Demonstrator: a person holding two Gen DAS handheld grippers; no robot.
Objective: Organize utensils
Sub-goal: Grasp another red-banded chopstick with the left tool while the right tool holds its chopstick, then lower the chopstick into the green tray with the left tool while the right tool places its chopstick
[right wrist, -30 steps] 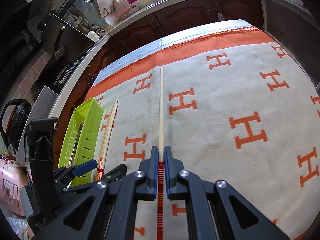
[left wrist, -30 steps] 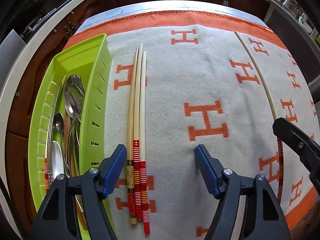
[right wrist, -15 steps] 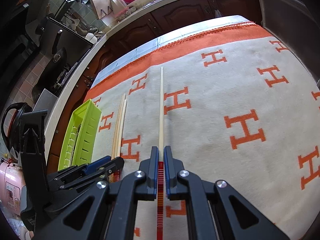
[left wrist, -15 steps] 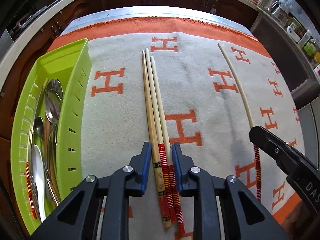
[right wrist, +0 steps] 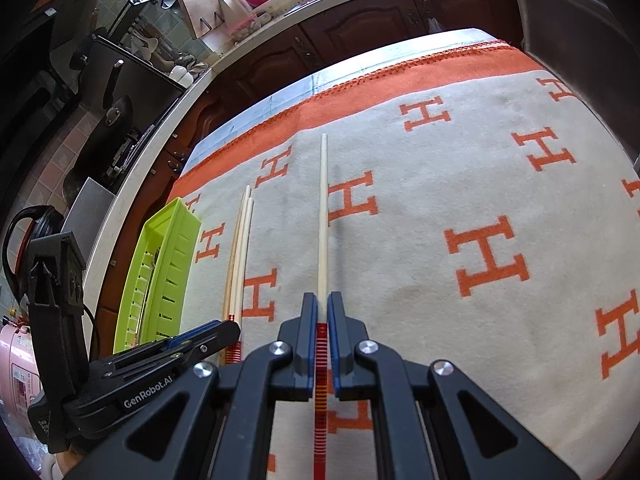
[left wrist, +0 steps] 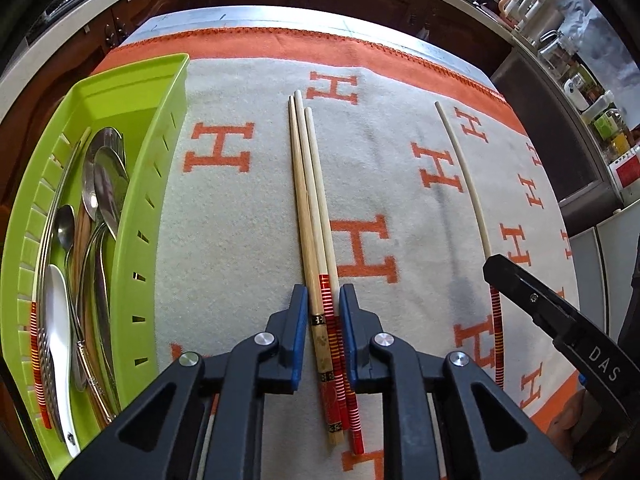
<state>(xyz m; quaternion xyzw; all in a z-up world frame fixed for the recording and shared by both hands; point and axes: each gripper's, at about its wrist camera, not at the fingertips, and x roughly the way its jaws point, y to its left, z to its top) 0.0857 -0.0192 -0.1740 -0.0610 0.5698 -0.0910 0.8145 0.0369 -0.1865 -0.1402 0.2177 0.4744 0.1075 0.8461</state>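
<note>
Three wooden chopsticks [left wrist: 310, 200] with red striped handles lie side by side on the cloth. My left gripper [left wrist: 323, 300] straddles their handles, its jaws closing, and the blue pads touch the bundle on both sides. A single pale chopstick [right wrist: 322, 216] points away from me, and my right gripper [right wrist: 322, 308] is shut on its red striped handle. That chopstick [left wrist: 468, 184] also shows at the right of the left wrist view. The green slotted tray [left wrist: 136, 208] stands left of the bundle and holds several metal spoons [left wrist: 104, 184] and other utensils.
A cream blanket [right wrist: 480, 160] with orange H letters and an orange border covers the table. Dark wooden cabinets and a pale counter edge [right wrist: 132, 184] run beyond it. A pink appliance [right wrist: 16, 364] sits at the far left, near the tray [right wrist: 176, 248].
My left gripper shifted right from beside the tray until it stood over the three chopsticks, and its jaws closed from wide apart onto their handles. The right gripper kept still on its chopstick.
</note>
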